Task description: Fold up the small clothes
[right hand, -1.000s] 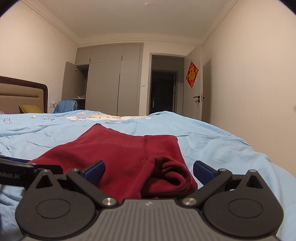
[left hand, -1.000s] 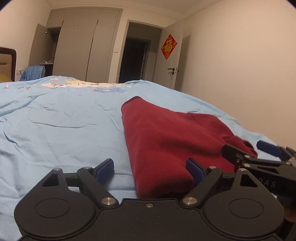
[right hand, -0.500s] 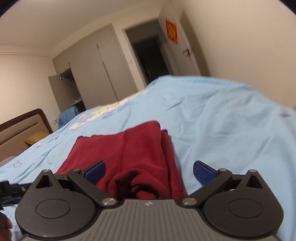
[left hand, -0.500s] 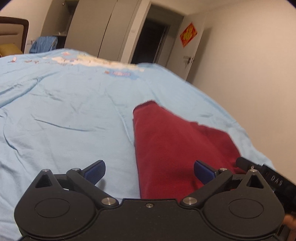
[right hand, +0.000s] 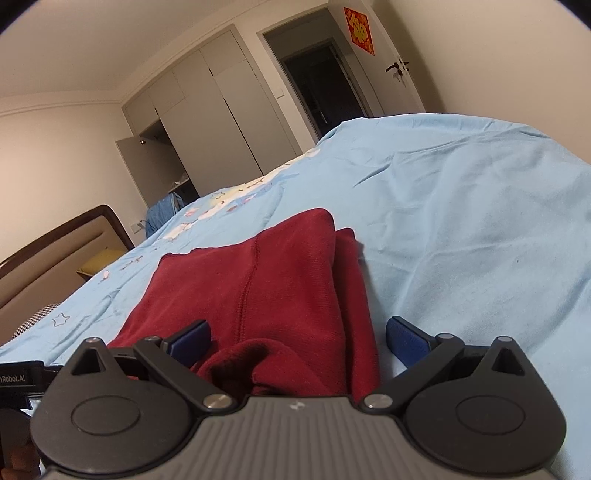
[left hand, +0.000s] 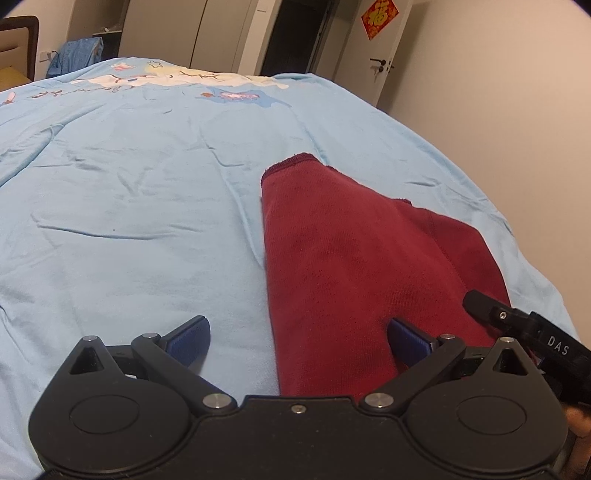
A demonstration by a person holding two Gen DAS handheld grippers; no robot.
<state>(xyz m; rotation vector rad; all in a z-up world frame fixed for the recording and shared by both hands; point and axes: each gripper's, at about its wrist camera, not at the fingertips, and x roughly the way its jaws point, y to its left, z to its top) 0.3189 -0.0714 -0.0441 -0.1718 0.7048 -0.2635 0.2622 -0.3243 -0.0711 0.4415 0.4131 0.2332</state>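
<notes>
Both tongs stood spread wide and empty: the left tongs (left hand: 297,338) and right tongs (right hand: 298,338) straddled near edges of the folded maroon garment (left hand: 354,258) on the light-blue bedsheet (left hand: 129,206).

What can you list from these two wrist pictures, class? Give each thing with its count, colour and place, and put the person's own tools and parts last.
Garment: one, dark red, partly folded, on the bed's near right part.
Bed cover: one, light blue with a cartoon print at its far end, under the garment.
Headboard: one, brown frame with beige panel, left in the right wrist view.
Wardrobe: one, grey, far wall, one door open.
Door: one, white, open, with a red paper decoration.
Blue cloth: one, beside the wardrobe.
Left gripper: black with blue pads, open over the garment's near edge.
Right gripper: black with blue pads, open around the garment's bunched end.
</notes>
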